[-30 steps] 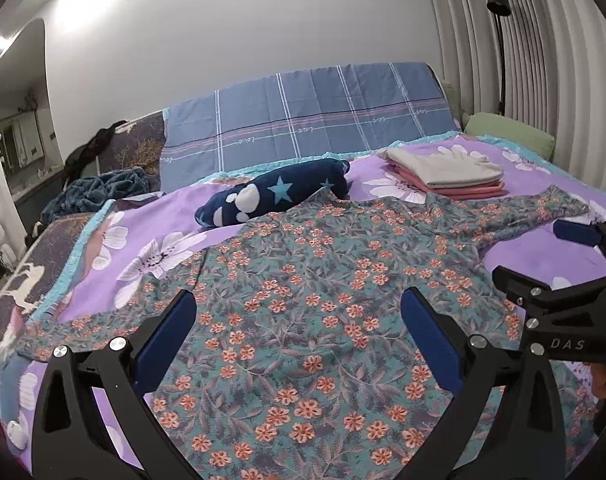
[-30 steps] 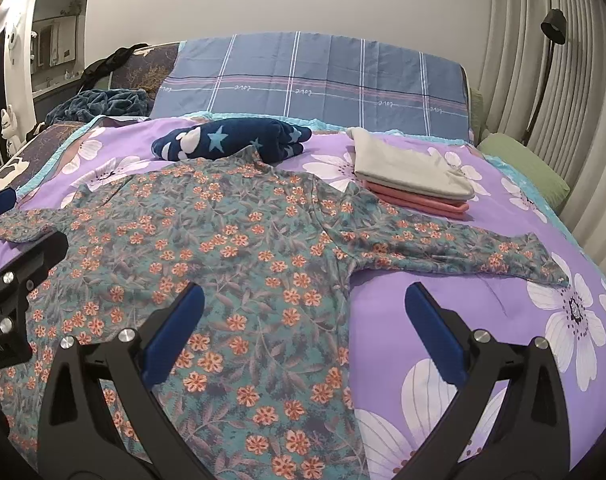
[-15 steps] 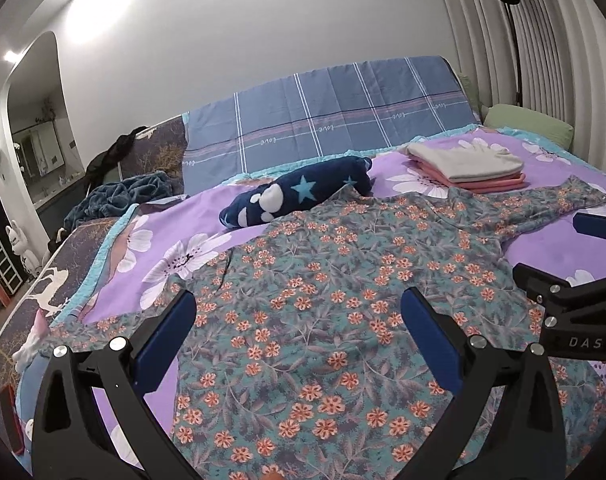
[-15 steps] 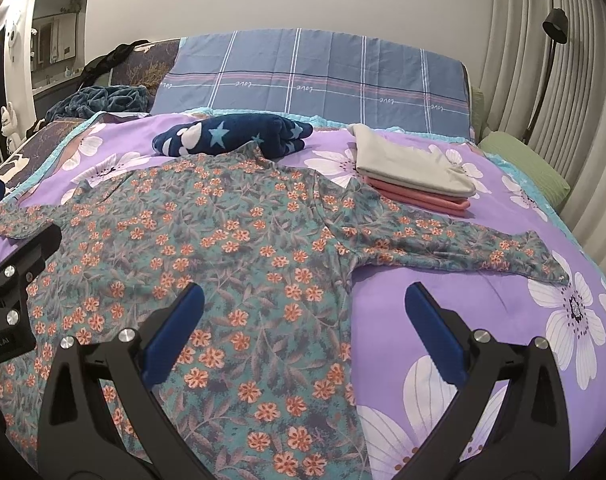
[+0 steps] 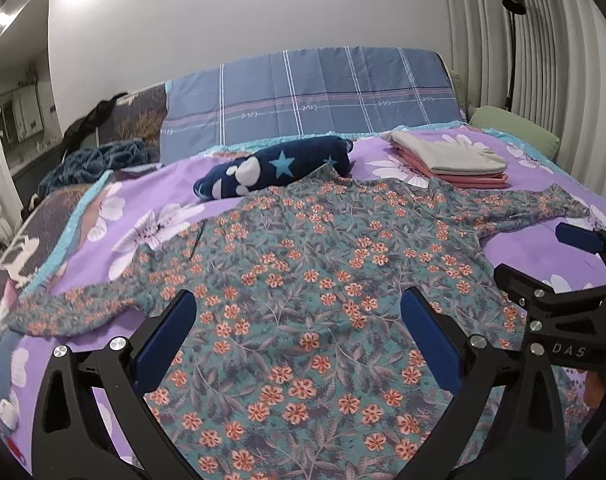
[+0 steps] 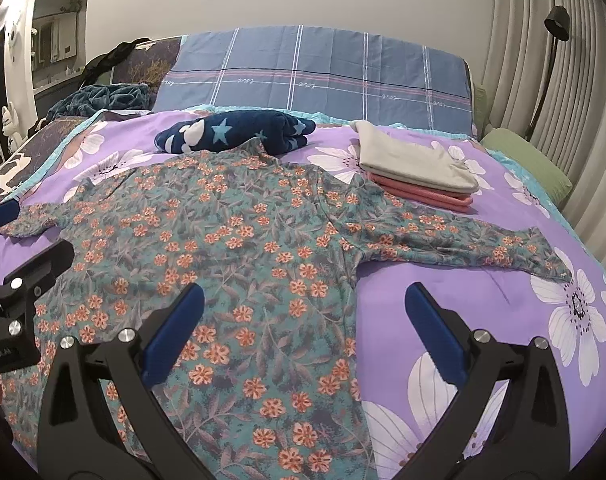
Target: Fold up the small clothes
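A teal long-sleeved top with orange flowers (image 5: 303, 280) (image 6: 223, 248) lies spread flat on the purple flowered bedspread (image 6: 463, 304), both sleeves stretched out sideways. My left gripper (image 5: 299, 332) hovers open above its lower body, nothing between the blue pads. My right gripper (image 6: 303, 328) is open over the garment's right hem edge, also holding nothing. Each gripper shows at the edge of the other's view.
A stack of folded beige and pink clothes (image 6: 419, 168) sits at the back right. A navy star-patterned bundle (image 6: 235, 132) lies by the collar. Blue plaid pillows (image 5: 315, 92), a green cushion (image 6: 527, 160) and a floor lamp (image 6: 555, 24) stand behind.
Both grippers stayed open. The left wrist view has swung and drawn back a little, so the left sleeve shows more fully; the right view shifted only slightly. The garment has not moved.
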Action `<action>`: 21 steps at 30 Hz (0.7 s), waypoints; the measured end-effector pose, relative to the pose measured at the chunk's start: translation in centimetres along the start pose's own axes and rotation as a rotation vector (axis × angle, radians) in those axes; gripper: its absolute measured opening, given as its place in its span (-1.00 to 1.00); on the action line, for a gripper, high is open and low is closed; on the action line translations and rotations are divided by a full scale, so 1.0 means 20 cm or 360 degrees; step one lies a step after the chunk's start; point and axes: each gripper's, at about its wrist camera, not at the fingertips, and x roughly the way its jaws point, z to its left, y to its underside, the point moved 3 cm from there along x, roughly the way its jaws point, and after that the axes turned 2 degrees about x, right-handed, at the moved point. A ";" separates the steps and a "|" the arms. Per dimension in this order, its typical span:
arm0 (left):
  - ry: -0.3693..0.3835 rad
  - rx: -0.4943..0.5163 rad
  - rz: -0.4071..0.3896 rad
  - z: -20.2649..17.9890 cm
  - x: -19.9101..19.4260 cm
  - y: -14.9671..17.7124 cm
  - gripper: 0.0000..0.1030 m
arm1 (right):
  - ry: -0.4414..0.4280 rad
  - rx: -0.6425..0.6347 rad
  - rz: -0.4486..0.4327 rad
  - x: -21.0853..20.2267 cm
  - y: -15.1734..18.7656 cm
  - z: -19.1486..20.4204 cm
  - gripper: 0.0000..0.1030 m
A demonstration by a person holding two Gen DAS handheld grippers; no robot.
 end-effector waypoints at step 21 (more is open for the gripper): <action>-0.0092 -0.0066 0.0095 0.09 0.04 0.05 0.97 | -0.0016 -0.0028 0.0027 0.01 0.01 0.04 0.96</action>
